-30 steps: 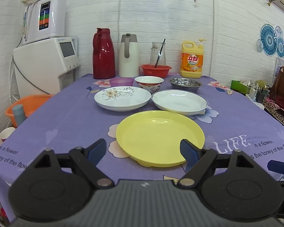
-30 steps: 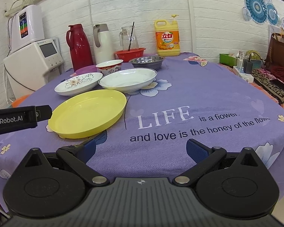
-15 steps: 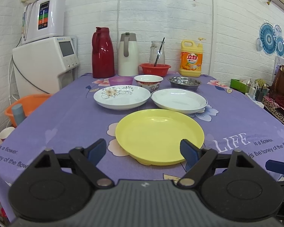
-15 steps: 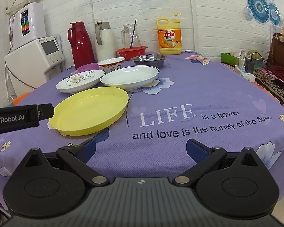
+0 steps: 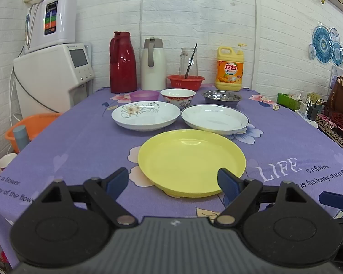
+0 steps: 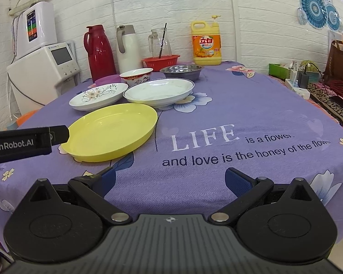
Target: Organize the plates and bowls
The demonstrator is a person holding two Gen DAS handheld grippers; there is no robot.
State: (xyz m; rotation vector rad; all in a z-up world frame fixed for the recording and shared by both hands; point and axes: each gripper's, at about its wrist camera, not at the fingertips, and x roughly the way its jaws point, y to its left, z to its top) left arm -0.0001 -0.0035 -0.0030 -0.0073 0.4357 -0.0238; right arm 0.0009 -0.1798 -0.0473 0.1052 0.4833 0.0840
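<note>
Purple tablecloth [image 5: 84, 141] – yellow plate [image 5: 192, 159] nearest; left claw [image 5: 173, 180], right claw [image 6: 170, 178] apart, empty.

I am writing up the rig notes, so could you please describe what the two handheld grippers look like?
Both match: the left gripper and right gripper each have a dark grey ribbed body, two round black discs, black linkage arms with silver pivot pins, and blue pads on the fingers. In the right wrist view, the left gripper's side reads "GenRobot.AI" in white. No cables or sleeves show.
</note>
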